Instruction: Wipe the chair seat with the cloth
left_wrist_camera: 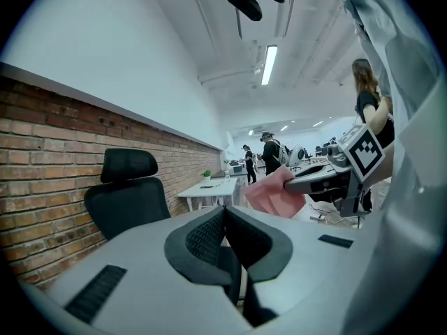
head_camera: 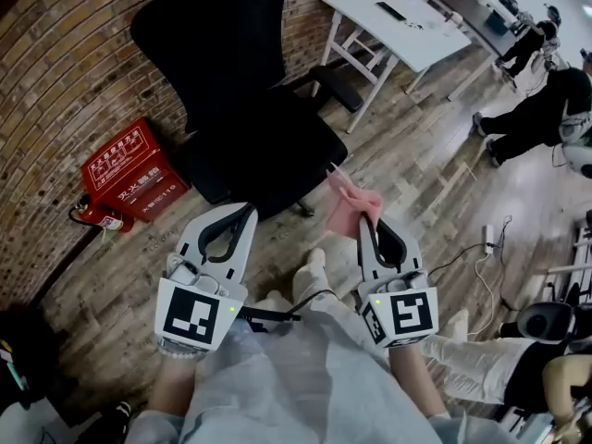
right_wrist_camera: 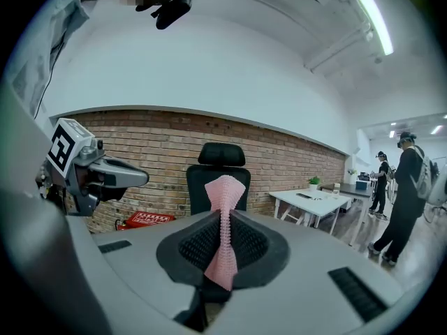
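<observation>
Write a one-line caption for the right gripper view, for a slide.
The right gripper, shut on a pink cloth, faces the black chair before a brick wall.

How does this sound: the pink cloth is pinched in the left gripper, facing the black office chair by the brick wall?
Wrong gripper: the pink cloth is pinched in the right gripper, as the right gripper view shows; the left gripper is shut on nothing. The black office chair by the brick wall is correct.
</observation>
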Demonstrator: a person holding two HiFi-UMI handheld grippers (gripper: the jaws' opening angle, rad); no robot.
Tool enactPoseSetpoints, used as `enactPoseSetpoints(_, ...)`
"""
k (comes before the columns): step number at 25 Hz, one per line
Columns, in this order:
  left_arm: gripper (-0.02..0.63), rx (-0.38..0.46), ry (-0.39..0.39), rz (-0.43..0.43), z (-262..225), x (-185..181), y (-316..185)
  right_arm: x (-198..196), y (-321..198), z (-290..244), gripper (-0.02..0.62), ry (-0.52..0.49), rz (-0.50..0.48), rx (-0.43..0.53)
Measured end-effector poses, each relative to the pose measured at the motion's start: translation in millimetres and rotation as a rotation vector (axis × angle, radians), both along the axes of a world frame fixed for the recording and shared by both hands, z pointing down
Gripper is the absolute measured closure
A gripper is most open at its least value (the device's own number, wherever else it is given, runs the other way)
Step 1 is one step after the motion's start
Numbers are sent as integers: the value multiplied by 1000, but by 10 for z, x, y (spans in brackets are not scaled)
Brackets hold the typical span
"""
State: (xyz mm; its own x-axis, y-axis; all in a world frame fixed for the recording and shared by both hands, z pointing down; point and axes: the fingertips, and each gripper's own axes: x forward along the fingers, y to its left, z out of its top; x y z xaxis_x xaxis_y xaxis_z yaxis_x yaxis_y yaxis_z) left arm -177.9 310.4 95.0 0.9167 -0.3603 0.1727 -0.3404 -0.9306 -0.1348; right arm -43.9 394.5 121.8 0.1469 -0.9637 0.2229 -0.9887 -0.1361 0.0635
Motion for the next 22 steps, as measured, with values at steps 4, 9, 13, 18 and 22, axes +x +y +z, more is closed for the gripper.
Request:
enactPoseSetpoints(4,588,-5,4,-12,17,80,-127,100,-121,7,543,3,1,-3)
enactPoseSetpoints(9,588,22,-3,-26,60,275,-294,330,-365,37,543,9,-28,5)
enactPoseSetpoints(13,588,70,-31,-23,48,517,-451,581,-649,77,543,-6,-61,3)
enactPoseSetpoints(18,588,82,-37,-56,1,866,-749,919,-1077,66,543,-12,-133,0)
enactPoseSetpoints(22,588,73,-48,-120,-10,1077,-1032,1172,-1451,66,543,-14,-206,-12)
